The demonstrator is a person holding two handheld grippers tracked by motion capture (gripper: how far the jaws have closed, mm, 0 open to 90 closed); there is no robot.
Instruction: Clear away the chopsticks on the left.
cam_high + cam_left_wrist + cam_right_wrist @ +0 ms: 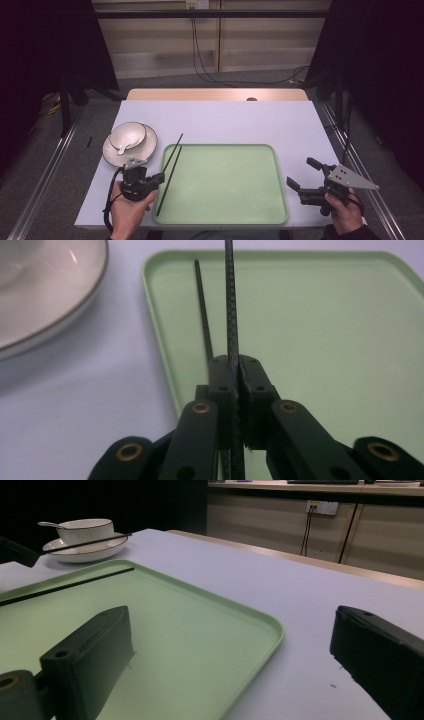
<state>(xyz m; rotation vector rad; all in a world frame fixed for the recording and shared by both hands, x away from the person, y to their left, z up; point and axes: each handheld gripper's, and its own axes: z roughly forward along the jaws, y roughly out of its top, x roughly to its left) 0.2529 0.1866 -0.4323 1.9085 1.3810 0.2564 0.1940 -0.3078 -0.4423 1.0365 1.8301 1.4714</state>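
My left gripper (161, 176) is at the left edge of the green tray (225, 146), shut on a black chopstick (174, 150) that points away over the tray's far left corner. In the left gripper view the jaws (239, 362) pinch this chopstick (230, 315) near its end. A second black chopstick (170, 177) lies inside the tray (325, 340) along its left rim, just beside the held one (202, 310). My right gripper (302, 172) hovers open by the tray's right edge, nothing between its jaws (232, 630).
A white bowl (128, 136) with a spoon (122, 148) in it stands on a white plate (147, 145) at the table's left, behind my left gripper. The same bowl (90, 529) appears far off in the right gripper view. Dark curtains flank the table.
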